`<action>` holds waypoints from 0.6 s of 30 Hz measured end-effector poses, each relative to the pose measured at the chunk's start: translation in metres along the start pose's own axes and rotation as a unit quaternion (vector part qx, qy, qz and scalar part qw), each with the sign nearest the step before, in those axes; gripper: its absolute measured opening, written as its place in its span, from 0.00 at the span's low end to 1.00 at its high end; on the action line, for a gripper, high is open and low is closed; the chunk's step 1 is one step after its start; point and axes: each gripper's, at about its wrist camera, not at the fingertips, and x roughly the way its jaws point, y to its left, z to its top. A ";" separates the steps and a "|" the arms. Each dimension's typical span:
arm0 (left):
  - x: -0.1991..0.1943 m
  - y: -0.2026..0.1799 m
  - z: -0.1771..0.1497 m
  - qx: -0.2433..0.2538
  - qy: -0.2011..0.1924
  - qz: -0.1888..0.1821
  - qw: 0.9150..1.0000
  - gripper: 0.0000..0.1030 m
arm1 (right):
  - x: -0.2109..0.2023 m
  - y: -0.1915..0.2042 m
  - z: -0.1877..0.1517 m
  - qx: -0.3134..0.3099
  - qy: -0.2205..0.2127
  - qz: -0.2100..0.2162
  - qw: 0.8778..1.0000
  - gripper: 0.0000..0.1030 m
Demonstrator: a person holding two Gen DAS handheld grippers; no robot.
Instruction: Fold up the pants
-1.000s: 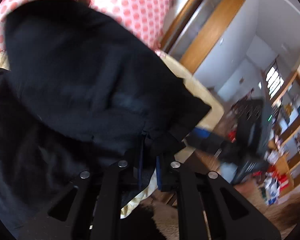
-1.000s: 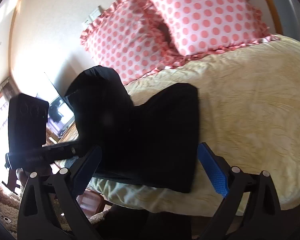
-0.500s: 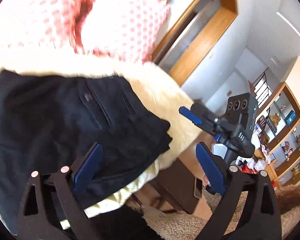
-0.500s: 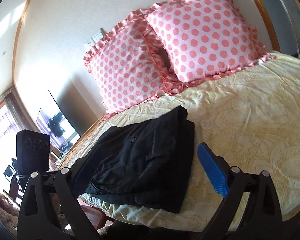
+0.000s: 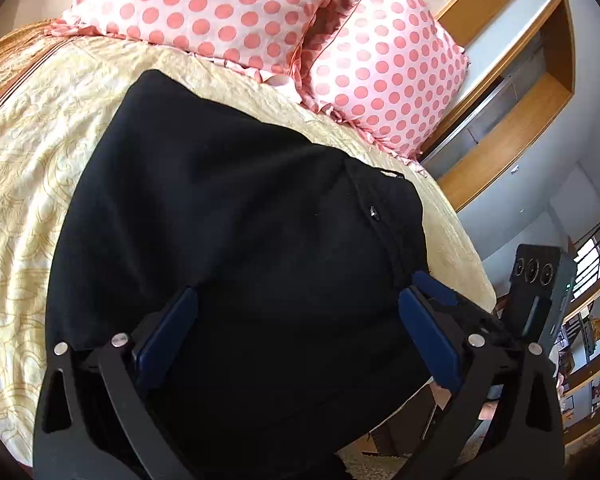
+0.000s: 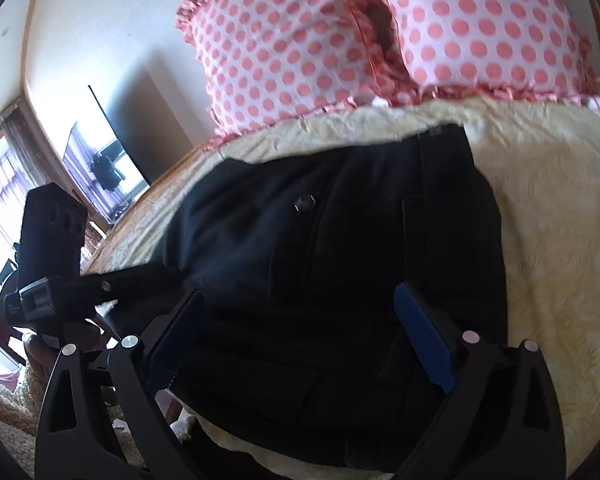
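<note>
Folded pants (image 5: pixel 236 248) seen flat on bed (image 5: pixel 24 168), dead ahead between both wide-open, empty grippers: left gripper (image 5: pixel 296 332) just opened, right gripper (image 6: pixel 300 332).

Black pants (image 6: pixel 340 264) lie folded on a cream bedspread (image 6: pixel 556 264), near edge of the bed, small button (image 6: pixel 305 201) showing on top. Right gripper (image 6: pixel 296 344) low in frame, blue pads (image 6: pixel 424 344) spread wide over the near part of the pants, not pinching the cloth. Left gripper (image 6: pixel 112 286) comes in from the left, its tip at the pants' left edge, jaws not readable. Two pink polka-dot pillows (image 6: pixel 284 48) at the far end. TV (image 6: pixel 104 152) far left.
</note>
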 end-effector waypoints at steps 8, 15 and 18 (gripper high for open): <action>-0.012 -0.021 0.010 0.027 -0.031 0.034 0.999 0.98 | -0.031 0.006 0.011 0.002 -0.035 0.018 0.999 0.94; 0.013 -0.020 0.008 0.067 0.002 0.124 0.990 0.98 | -0.017 0.011 0.015 -0.020 0.001 -0.020 1.000 0.96; 0.012 -0.022 0.002 0.089 0.004 0.127 0.988 0.98 | -0.032 -0.014 0.037 0.032 -0.024 -0.018 0.999 0.96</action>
